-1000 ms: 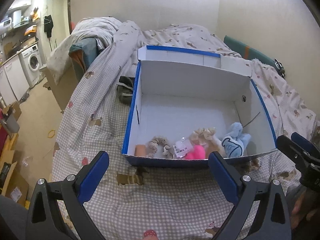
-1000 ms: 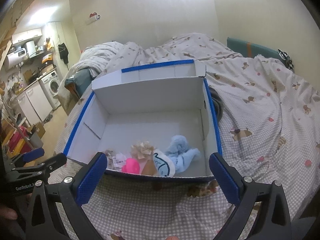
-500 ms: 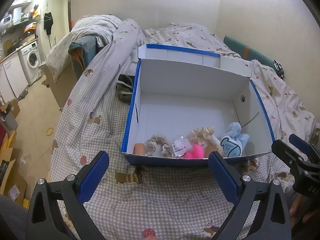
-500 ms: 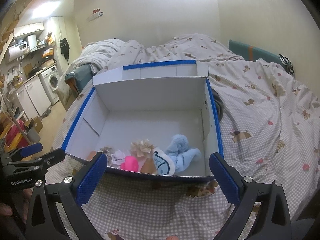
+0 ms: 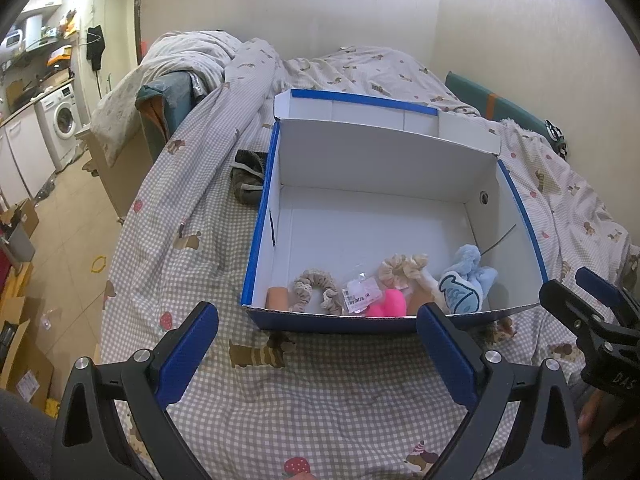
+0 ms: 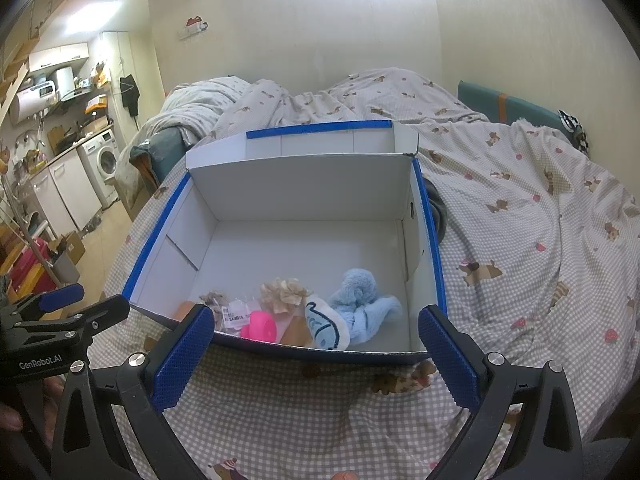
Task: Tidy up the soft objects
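A white cardboard box with blue edges [image 5: 400,184] [image 6: 304,192] sits on the bed. Along its near wall lie a beige scrunchie [image 5: 316,286], a tagged clear packet [image 5: 360,294], a pink soft item [image 5: 386,306] [image 6: 260,326], a cream scrunchie [image 5: 404,266] [image 6: 286,290] and a light blue plush [image 5: 466,276] [image 6: 360,300]. My left gripper [image 5: 318,350] hovers open in front of the box, holding nothing. My right gripper [image 6: 314,350] is open and empty too, in front of the box's right half.
A checked bedsheet with dog prints [image 6: 520,240] covers the bed, with a bunched duvet [image 5: 192,60] at the far end. A dark cloth item [image 5: 248,176] lies left of the box. The floor, cabinets and a washing machine [image 5: 64,120] are on the left.
Both grippers have drawn back and up a little from the box, so it sits slightly farther and lower in view. The items inside have not moved.
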`<action>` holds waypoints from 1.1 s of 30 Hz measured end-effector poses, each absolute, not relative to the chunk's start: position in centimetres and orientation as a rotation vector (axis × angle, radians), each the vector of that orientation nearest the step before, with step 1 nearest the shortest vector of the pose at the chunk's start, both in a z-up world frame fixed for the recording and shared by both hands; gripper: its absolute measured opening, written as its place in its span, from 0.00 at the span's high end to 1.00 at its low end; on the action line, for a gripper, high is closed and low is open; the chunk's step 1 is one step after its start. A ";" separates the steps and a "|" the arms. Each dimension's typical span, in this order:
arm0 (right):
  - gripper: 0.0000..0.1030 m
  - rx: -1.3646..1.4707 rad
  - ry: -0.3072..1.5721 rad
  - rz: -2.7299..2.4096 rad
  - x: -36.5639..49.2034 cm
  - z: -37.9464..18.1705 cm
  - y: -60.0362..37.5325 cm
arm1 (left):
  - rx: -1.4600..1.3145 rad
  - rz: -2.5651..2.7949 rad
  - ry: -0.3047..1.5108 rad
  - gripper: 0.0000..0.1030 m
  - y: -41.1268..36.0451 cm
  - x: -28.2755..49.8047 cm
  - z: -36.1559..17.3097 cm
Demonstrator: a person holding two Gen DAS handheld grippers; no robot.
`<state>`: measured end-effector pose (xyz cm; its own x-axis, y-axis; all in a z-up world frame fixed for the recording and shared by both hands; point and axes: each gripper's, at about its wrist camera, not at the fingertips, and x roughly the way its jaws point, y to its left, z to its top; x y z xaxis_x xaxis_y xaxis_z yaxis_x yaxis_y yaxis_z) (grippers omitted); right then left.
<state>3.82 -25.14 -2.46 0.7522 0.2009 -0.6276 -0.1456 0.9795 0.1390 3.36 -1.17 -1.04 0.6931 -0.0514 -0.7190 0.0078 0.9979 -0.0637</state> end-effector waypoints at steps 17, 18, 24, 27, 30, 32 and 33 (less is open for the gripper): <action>0.00 0.082 0.693 0.189 3.8 -2.4 -25.1 | -0.057 -0.033 0.805 0.04 -1.1 3.4 -1.0; 0.00 0.081 0.693 0.189 3.8 -2.4 -25.1 | -0.057 -0.033 0.804 0.04 -1.1 3.4 -1.0; 0.00 0.081 0.692 0.190 3.8 -2.4 -25.0 | -0.062 -0.035 0.815 0.04 -1.1 3.4 -1.1; 0.00 0.081 0.692 0.190 3.8 -2.4 -25.0 | -0.064 -0.035 0.813 0.04 -1.1 3.4 -1.1; 0.00 0.080 0.692 0.190 3.8 -2.4 -25.0 | -0.067 -0.034 0.817 0.04 -1.1 3.5 -1.1; 0.00 0.080 0.692 0.191 3.8 -2.4 -25.0 | -0.073 -0.035 0.815 0.04 -1.1 3.5 -1.1; 0.00 0.080 0.692 0.190 3.8 -2.4 -25.0 | -0.073 -0.034 0.816 0.04 -1.1 3.5 -1.1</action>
<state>3.75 -25.02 -2.42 0.7536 0.2006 -0.6260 -0.1480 0.9796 0.1358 3.50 -1.09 -1.13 0.6850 -0.0587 -0.7262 0.0025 0.9969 -0.0783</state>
